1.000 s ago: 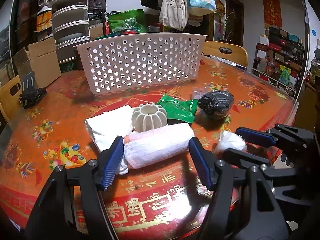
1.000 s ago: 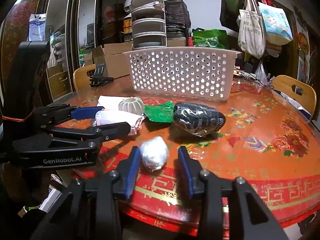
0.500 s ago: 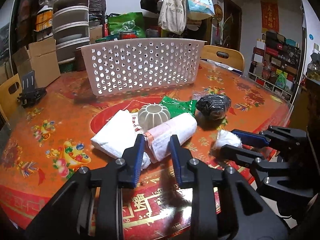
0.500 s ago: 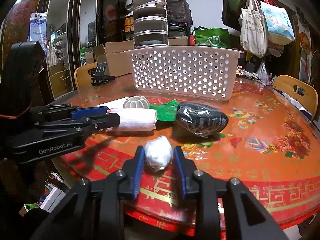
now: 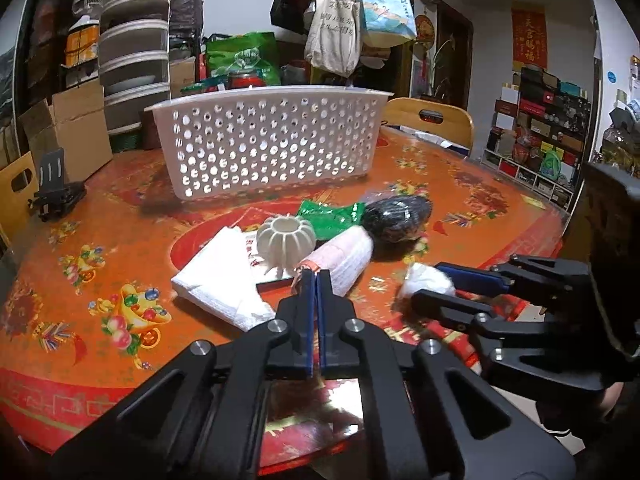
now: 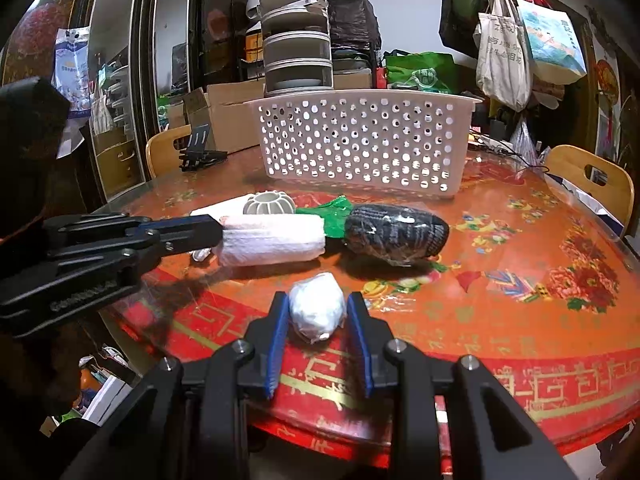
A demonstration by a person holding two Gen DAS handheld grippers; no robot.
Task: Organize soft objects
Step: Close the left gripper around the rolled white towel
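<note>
Right wrist: gripper (image 6: 318, 312) clamping white bundle (image 6: 317, 311).

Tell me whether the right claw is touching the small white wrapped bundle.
Touching. The right wrist view shows the right claw with both blue pads pressed against the sides of the white bundle.

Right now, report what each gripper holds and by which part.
Left gripper: pinches the near end of the white rolled towel. Right gripper: grips the small white wrapped bundle by its two sides.
</note>
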